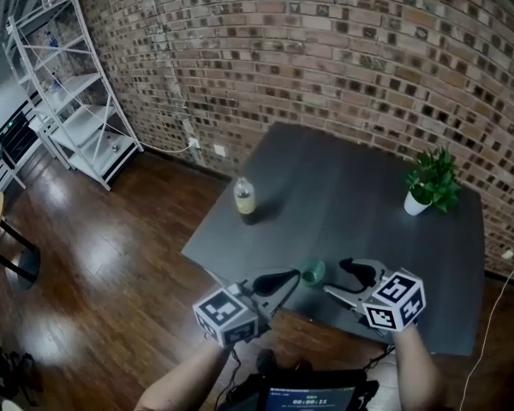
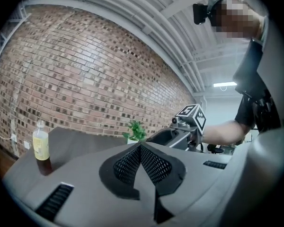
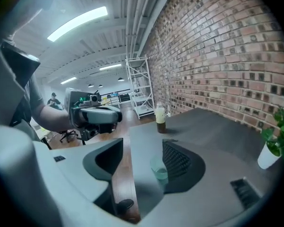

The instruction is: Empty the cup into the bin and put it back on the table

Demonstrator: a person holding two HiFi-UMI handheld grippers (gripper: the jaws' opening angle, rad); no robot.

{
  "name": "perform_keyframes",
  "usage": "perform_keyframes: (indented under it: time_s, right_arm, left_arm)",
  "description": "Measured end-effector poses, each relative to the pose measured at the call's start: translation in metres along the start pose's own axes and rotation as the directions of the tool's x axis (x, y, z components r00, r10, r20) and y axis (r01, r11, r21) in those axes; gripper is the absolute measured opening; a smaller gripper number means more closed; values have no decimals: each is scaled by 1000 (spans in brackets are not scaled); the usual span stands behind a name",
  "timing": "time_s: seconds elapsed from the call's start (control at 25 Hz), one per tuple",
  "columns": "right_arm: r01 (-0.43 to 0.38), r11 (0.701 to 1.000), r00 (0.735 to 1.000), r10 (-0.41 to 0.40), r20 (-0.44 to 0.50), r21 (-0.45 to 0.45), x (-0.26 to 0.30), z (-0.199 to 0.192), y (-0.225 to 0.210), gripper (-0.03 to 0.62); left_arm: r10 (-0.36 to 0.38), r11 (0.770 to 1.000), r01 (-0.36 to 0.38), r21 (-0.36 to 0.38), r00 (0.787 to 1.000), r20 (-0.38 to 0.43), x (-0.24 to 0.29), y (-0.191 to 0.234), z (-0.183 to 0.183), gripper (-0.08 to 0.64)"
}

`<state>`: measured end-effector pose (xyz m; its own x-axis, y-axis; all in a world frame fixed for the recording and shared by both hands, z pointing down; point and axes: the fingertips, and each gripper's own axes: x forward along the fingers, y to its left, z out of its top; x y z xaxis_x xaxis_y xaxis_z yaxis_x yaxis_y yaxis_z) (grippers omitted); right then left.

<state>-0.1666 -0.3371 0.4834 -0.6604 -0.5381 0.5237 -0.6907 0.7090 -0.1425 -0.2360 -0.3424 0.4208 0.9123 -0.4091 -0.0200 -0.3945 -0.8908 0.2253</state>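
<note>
A bottle [image 1: 245, 198] stands left of centre on the dark table [image 1: 343, 195]. A potted plant [image 1: 430, 182] sits near the table's right edge, and a white shelf [image 1: 68, 84] stands at the upper left against the brick wall [image 1: 325, 50]. The cup [image 1: 313, 271] stands upright near the table's lower edge, well apart from both. The right gripper [image 1: 334, 277] tilts downward, jaws spread on either side of the cup. The cup is close to one pad, though contact is unclear. The left gripper [image 1: 287, 278] is held level just left of the cup, its jaws closed together and empty.
</note>
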Motion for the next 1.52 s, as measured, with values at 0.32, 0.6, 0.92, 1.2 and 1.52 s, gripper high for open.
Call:
perform_keyframes:
  time_s: [0.32,0.6,0.92,1.2,1.52]
  right_arm:
    - [-1,1000,998,3,-66,27,37,-35,-18,308]
    - [25,998,992,-17,-125,59,58,-69,-35,308]
    - [25,997,988,-14,-151,76,70,-79,-42,308]
    - [22,997,989,-11,-145,75,81,-75,-46,308]
    - [19,997,992,-9,-129,75,97,-64,-50,321]
  left_arm:
    - [34,999,-36,-41,998,-54,2,27,-36,-8]
    - [60,995,-67,-77,995,-84,2,44,-60,-8]
    - [48,993,-60,-98,992,-120,8,50,-79,-8]
    - [59,991,-73,-113,991,-119,14,56,-87,-8]
    - [80,988,-95,-120,989,-124,10,68,-90,-8]
